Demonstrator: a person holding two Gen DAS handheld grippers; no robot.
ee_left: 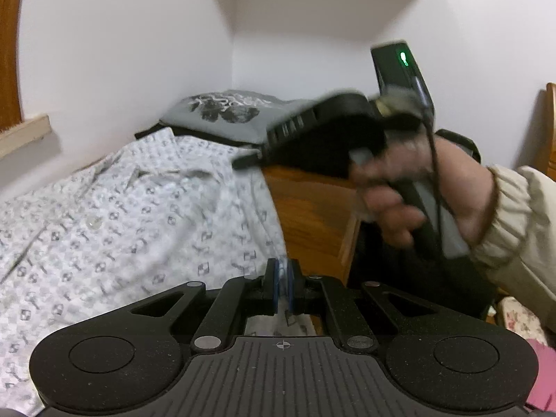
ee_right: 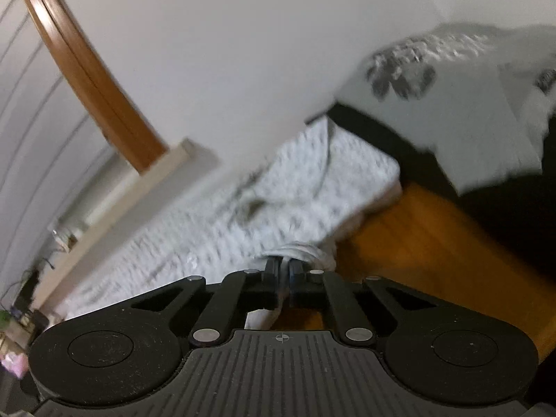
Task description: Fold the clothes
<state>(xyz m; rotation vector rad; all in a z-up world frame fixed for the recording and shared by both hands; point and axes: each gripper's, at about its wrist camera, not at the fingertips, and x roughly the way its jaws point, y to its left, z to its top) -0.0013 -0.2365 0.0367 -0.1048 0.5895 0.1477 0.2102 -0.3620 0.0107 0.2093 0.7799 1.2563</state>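
The left gripper was pinched on the patterned shirt's hem, the right gripper on its edge, so a fold could be made on the wooden table.

White wall close behind the shirt, grey folded top blocking the far corner, bare wood table open on the right — other hand hanging over it.
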